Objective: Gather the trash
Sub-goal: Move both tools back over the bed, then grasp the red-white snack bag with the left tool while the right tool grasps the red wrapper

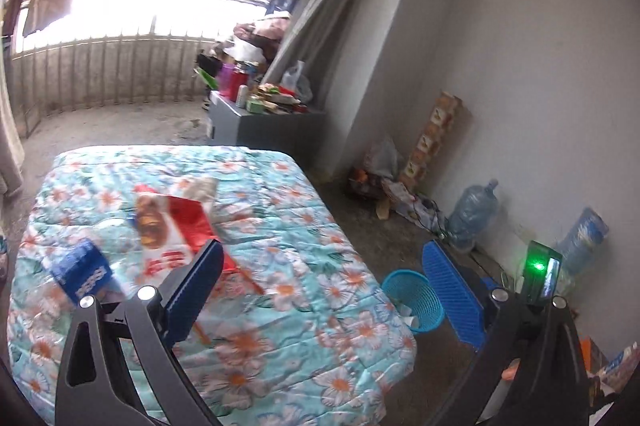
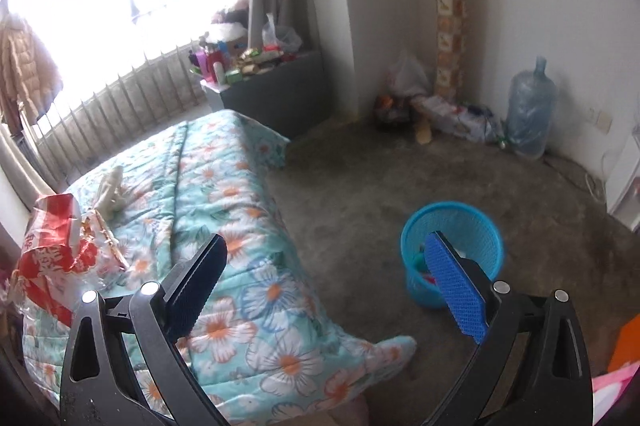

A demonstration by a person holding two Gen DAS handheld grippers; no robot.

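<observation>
Both your tongs are spread wide and carrying nothing: the left tongs (image 1: 324, 274) hang over the floral quilt (image 1: 280, 246) on the bed, the right tongs (image 2: 324, 278) over its edge and the floor. The trash lies on the quilt: a crinkled red-and-white snack wrapper (image 1: 168, 226) printed with a food picture, and just beside it a clear plastic bottle with a blue label (image 1: 86, 272), blurred. The blue mesh bin (image 2: 452, 250) stands on the concrete floor next to the bed, with some scraps inside.

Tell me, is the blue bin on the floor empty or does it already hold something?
Not empty. The right wrist view looks down into the blue bin, standing upright on the floor, and shows a few small colourful bits at the bottom; what they are is unclear.
</observation>
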